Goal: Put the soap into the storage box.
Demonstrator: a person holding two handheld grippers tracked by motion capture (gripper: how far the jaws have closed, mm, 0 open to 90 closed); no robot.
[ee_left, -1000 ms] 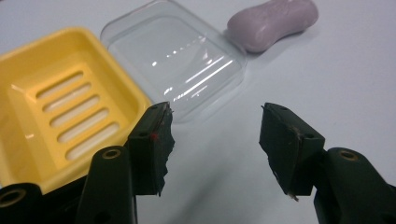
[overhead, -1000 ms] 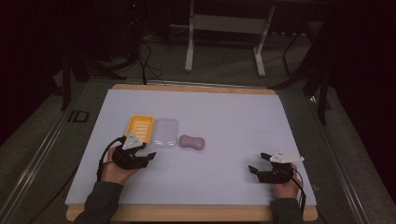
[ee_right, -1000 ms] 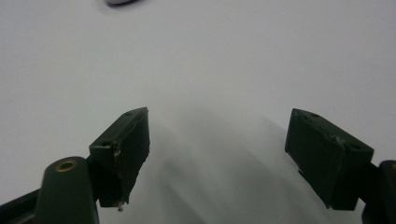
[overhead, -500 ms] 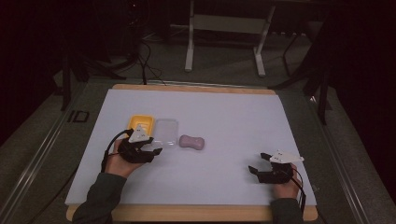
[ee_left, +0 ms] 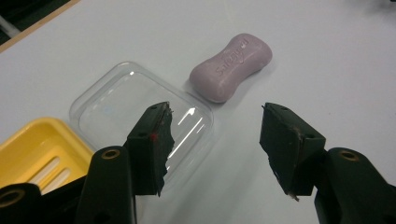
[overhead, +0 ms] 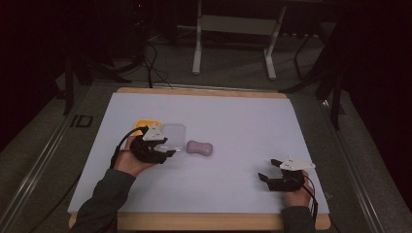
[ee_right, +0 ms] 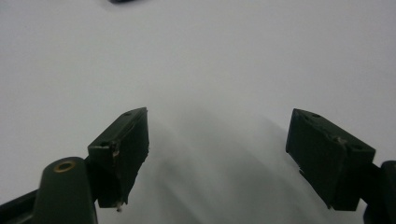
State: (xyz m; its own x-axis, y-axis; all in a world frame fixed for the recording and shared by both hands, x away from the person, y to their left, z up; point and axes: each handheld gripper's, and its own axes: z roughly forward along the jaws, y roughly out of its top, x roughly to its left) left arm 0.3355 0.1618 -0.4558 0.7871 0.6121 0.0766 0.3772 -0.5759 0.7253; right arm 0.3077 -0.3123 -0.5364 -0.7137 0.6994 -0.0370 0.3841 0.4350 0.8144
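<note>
While both hand-held grippers gape empty, the left hand-held gripper (ee_left: 215,135) hovers near the soap (ee_left: 231,66).

We read one word in these pictures: "Safeguard", pressed in raised letters into the top face of the pale purple soap bar (ee_left: 232,66), running along its length (the last letters are soft in the left gripper view, so we go by the clearer start). In the high view the same bar (overhead: 199,147) lies near the table's middle, right of a clear lid, its lettering too small to read.
</note>
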